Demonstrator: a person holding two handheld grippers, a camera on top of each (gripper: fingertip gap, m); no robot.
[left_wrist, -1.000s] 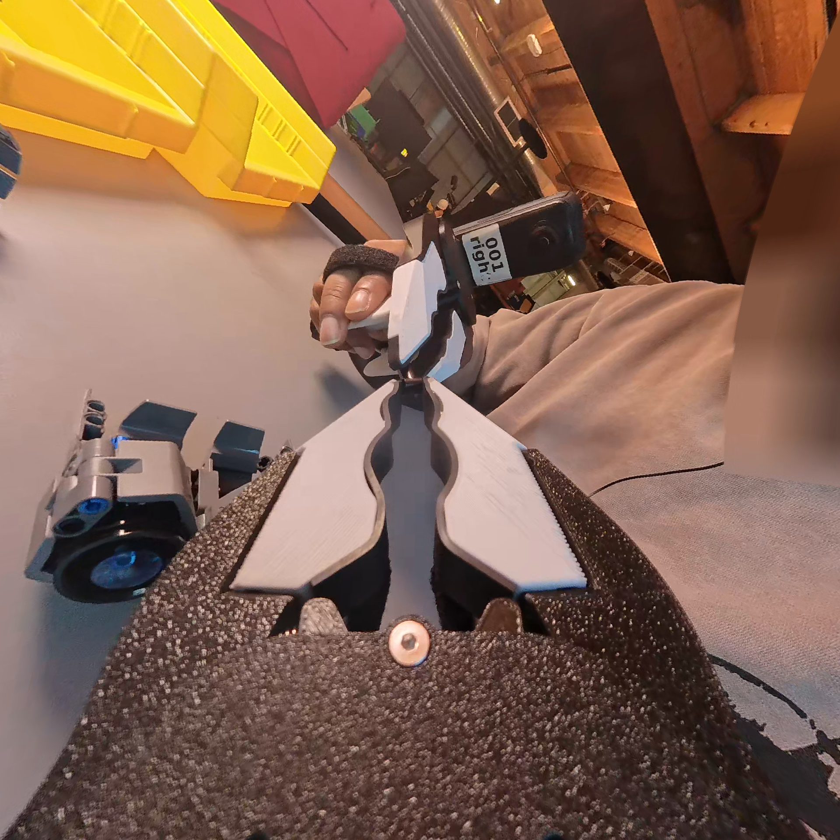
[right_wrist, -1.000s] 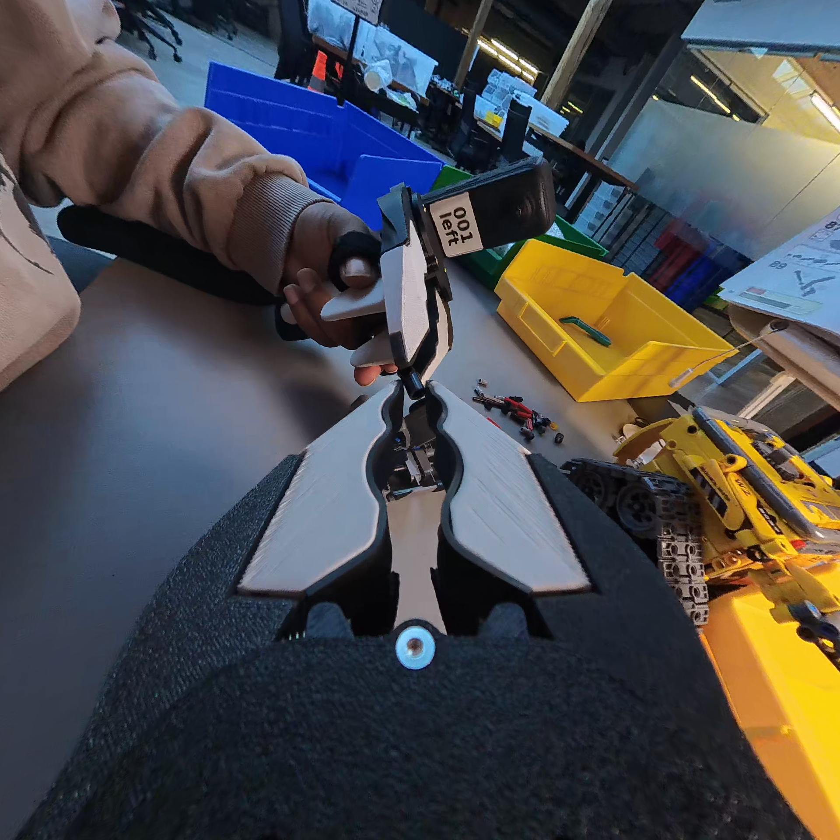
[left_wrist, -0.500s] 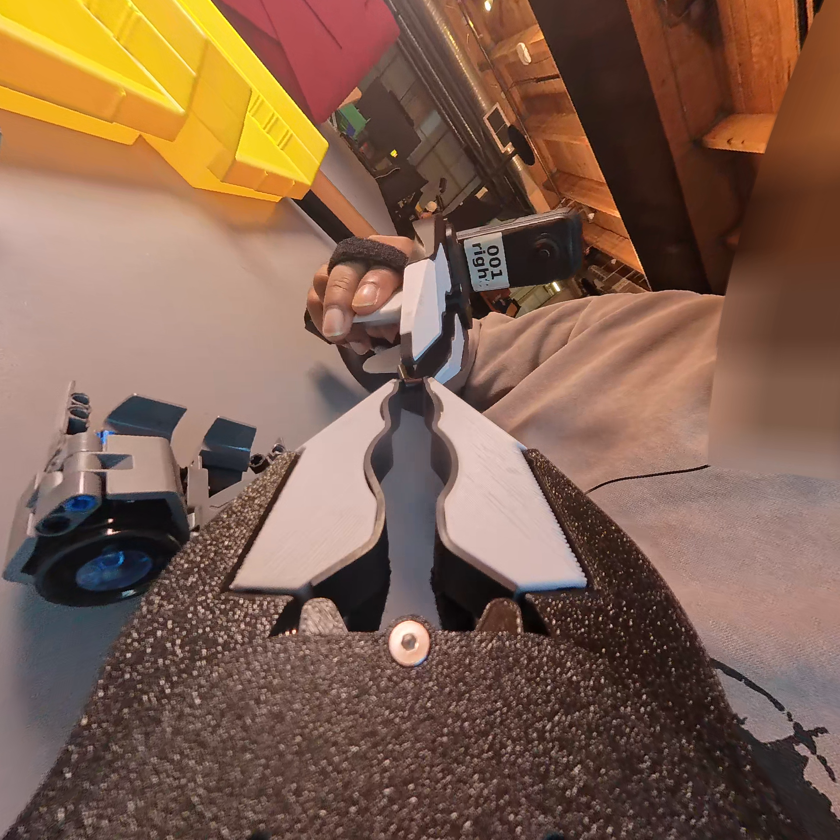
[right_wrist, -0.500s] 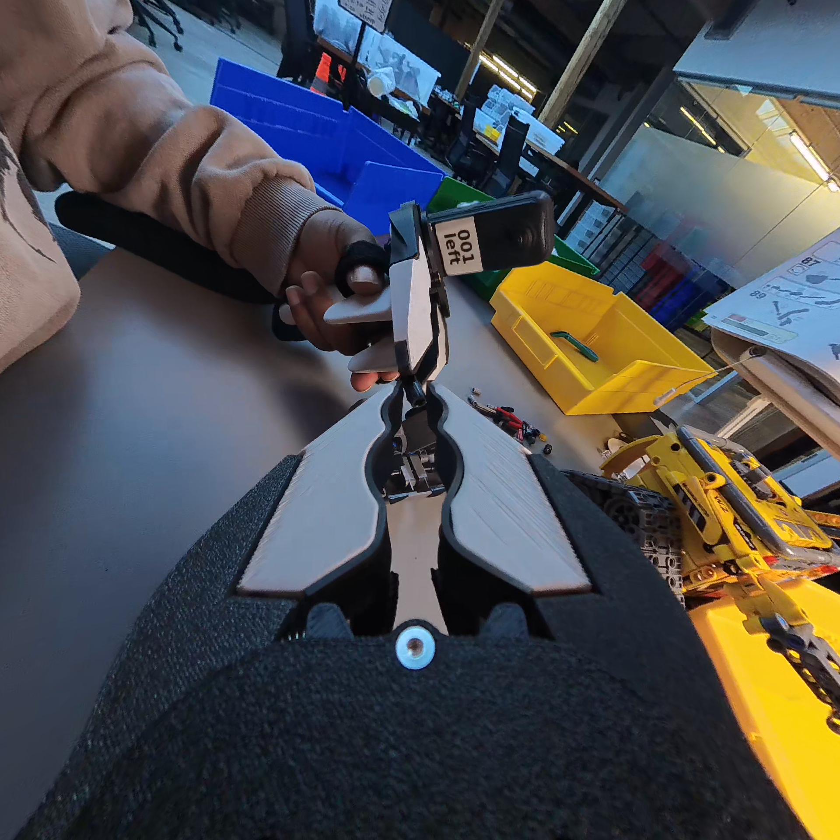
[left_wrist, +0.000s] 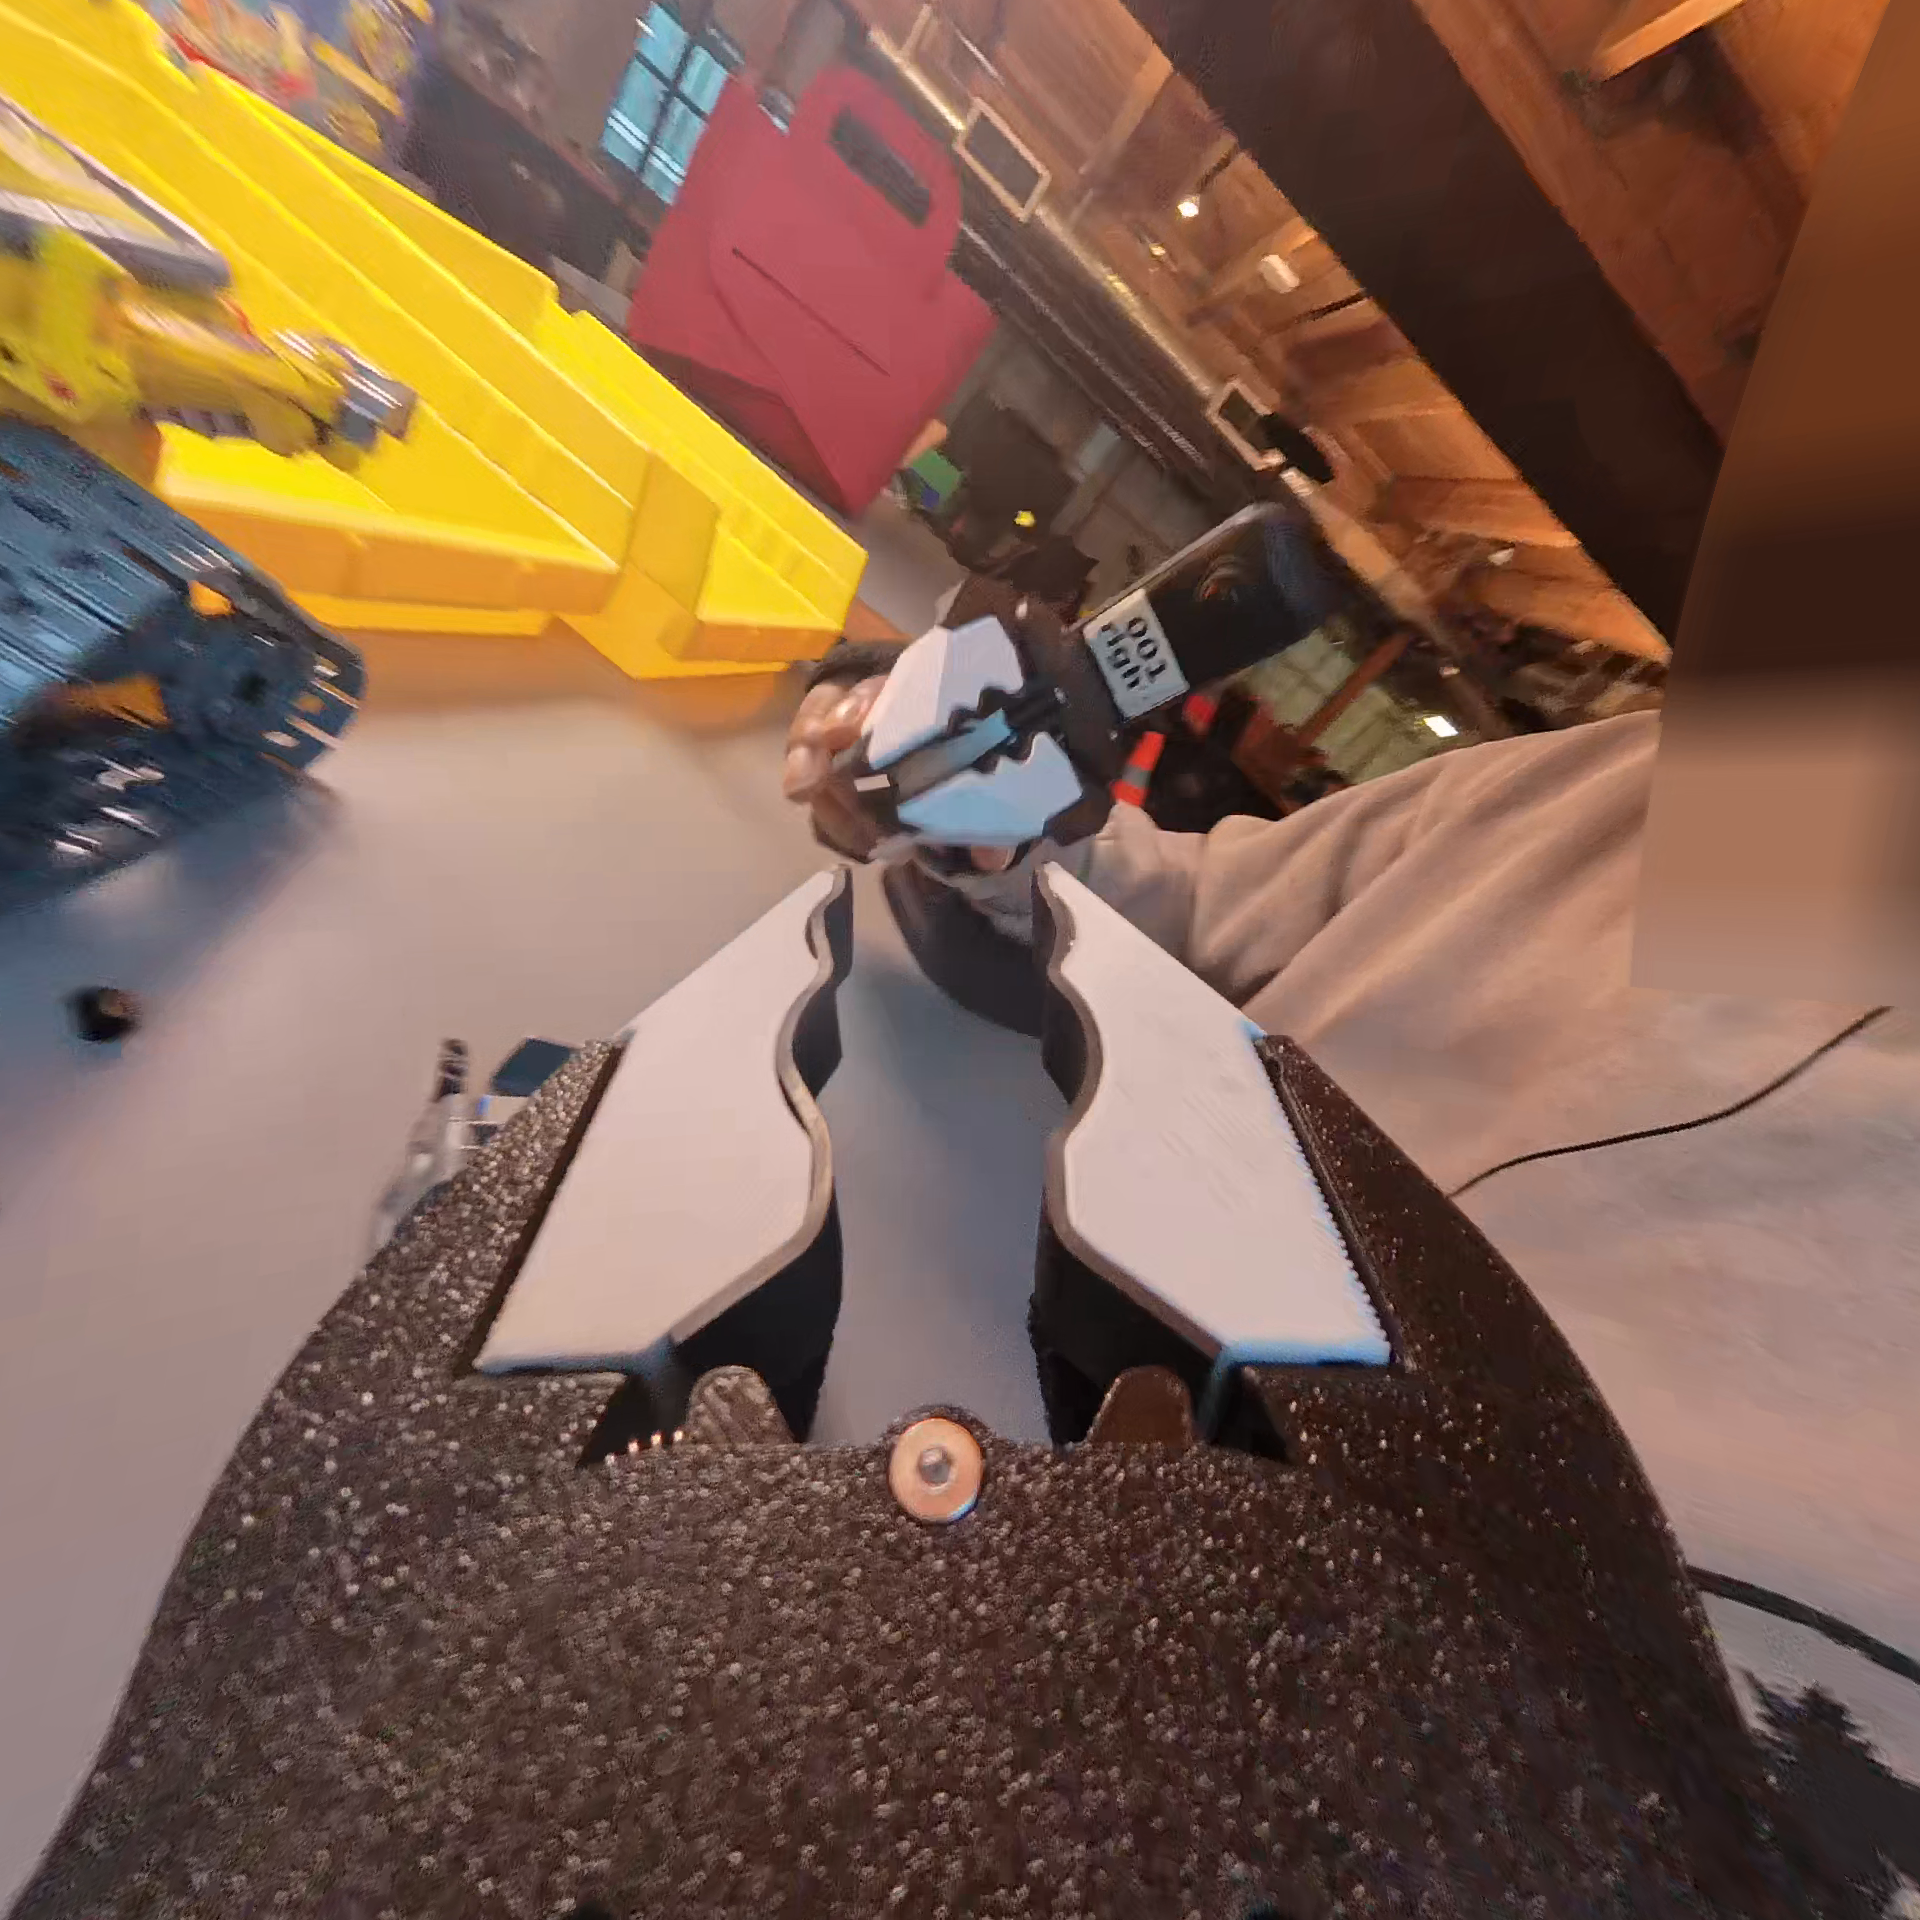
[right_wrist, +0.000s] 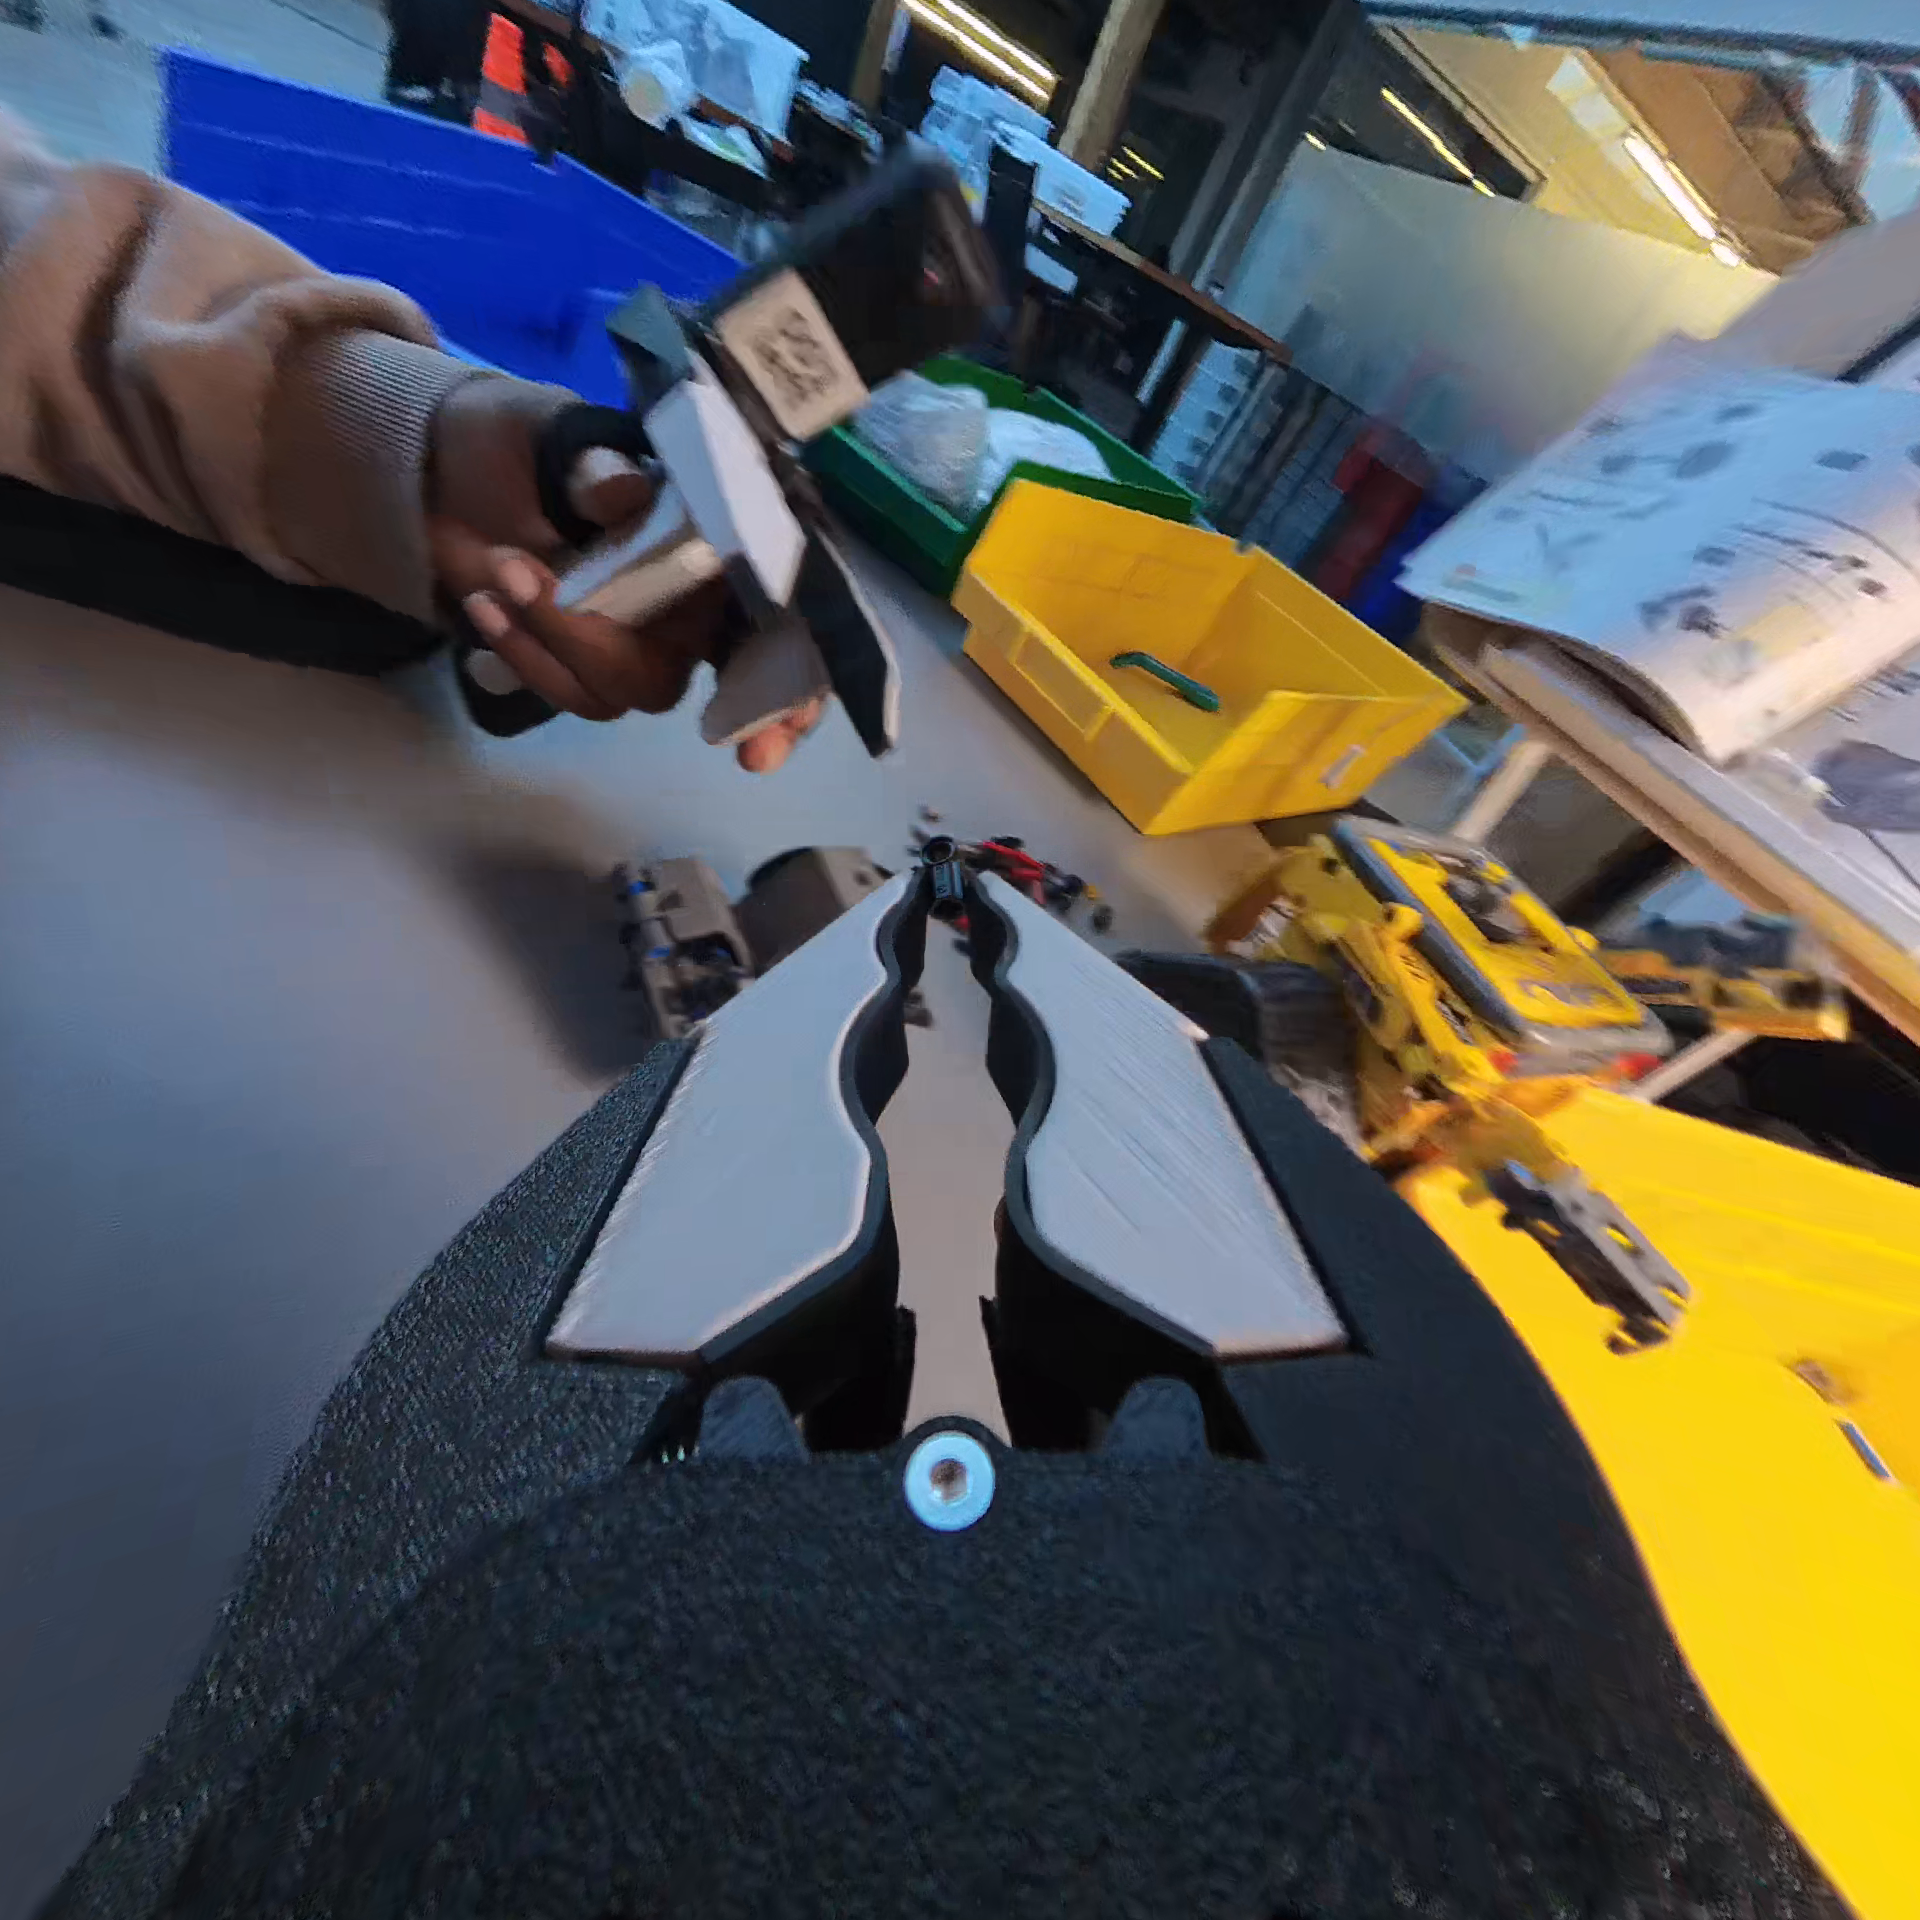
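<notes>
Black connector pin (right_wrist: 943, 881) pinched at fingertips of right hand-held gripper (right_wrist: 945, 899), held above grey counter (right_wrist: 260, 987). Left hand-held gripper (left_wrist: 940, 904) spread apart, holding nothing, hovering over counter, pointing toward right one. Grey motor block (right_wrist: 691, 940) lies on counter just beyond right fingertips, beside scatter of small loose parts (right_wrist: 1039, 883). Yellow tracked model vehicle (right_wrist: 1455, 997) stands right of them. Yellow bin (right_wrist: 1195, 665) farther back, green bin (right_wrist: 935, 488) behind it.
</notes>
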